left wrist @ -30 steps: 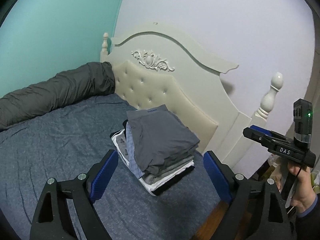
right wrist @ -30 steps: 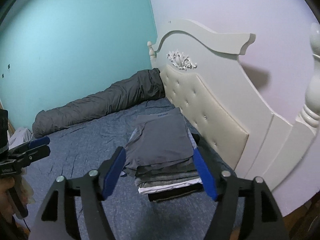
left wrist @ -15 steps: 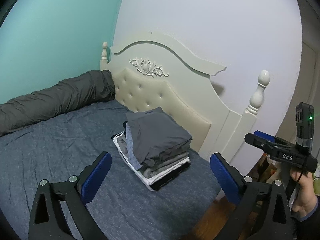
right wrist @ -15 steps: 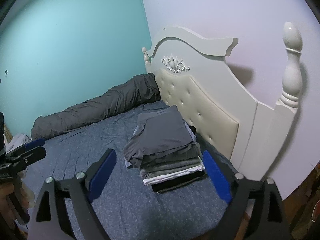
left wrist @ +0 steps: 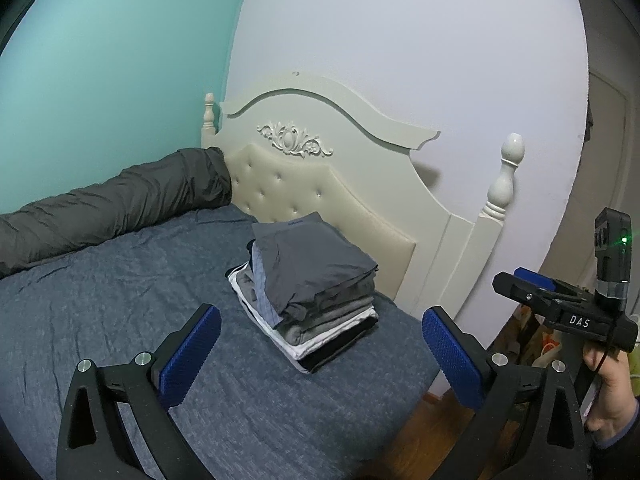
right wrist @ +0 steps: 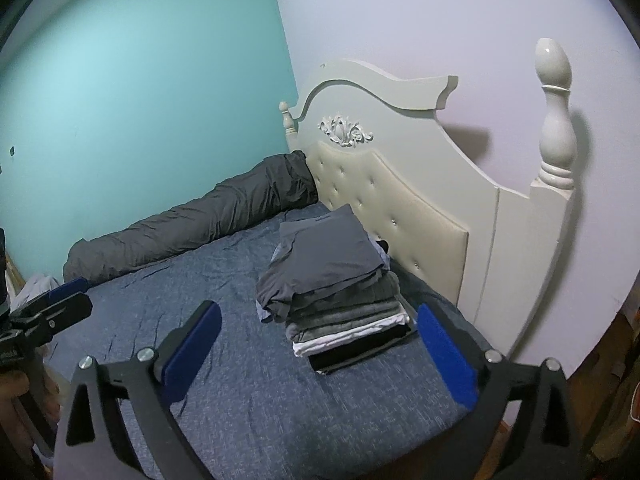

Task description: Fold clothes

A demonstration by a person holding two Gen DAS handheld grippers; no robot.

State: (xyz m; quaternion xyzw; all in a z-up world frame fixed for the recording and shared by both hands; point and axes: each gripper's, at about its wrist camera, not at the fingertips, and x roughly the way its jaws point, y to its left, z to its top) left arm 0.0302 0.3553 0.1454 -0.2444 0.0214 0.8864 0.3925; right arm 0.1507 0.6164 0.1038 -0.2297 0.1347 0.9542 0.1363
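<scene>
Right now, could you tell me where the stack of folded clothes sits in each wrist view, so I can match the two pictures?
Left wrist: the stack of folded clothes lies just right of centre on the blue bedsheet, beyond the open left gripper.
Right wrist: the stack lies centre-right, beyond the open right gripper.
Shared landmark: the cream headboard right behind the stack.

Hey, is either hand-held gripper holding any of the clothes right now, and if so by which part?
Nothing is held. The left hand-held gripper and right hand-held gripper are both open, short of the stack on the bed.
</scene>
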